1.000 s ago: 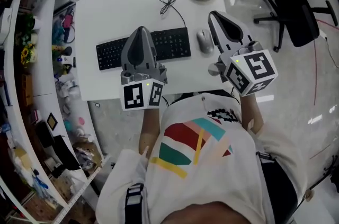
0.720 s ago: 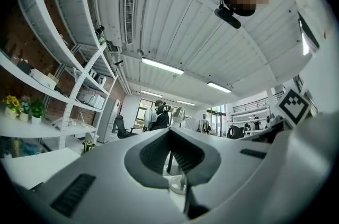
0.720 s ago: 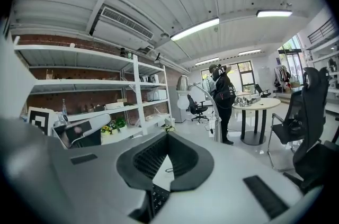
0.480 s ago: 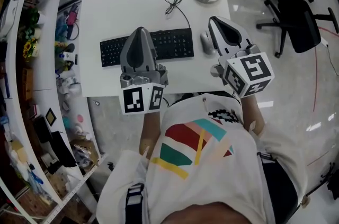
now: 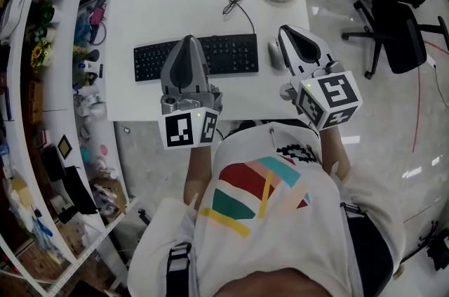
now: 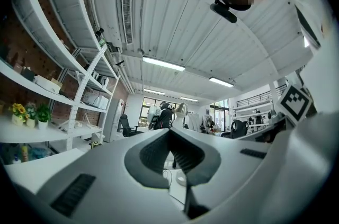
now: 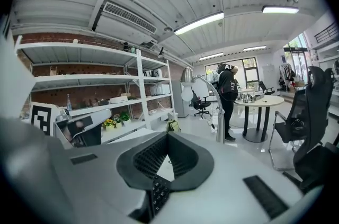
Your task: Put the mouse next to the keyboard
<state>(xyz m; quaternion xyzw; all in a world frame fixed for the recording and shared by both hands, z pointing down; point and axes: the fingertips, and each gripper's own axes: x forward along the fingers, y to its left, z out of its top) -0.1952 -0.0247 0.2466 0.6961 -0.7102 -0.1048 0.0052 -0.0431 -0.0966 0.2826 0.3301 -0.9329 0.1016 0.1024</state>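
From the head view, the mouse (image 5: 273,55) lies on the white table (image 5: 161,8), right of centre, just beside the keyboard's (image 5: 196,57) right end. In the left gripper view, the left gripper (image 6: 170,131) has its fingers clenched together, empty. In the right gripper view, the right gripper (image 7: 167,136) is likewise clenched and empty.

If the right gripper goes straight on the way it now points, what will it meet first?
Probably nothing at once: the right gripper, shut and empty, points across the white desk. The silver lamp stand rises just right of that line and might be touched first; depth is unclear.
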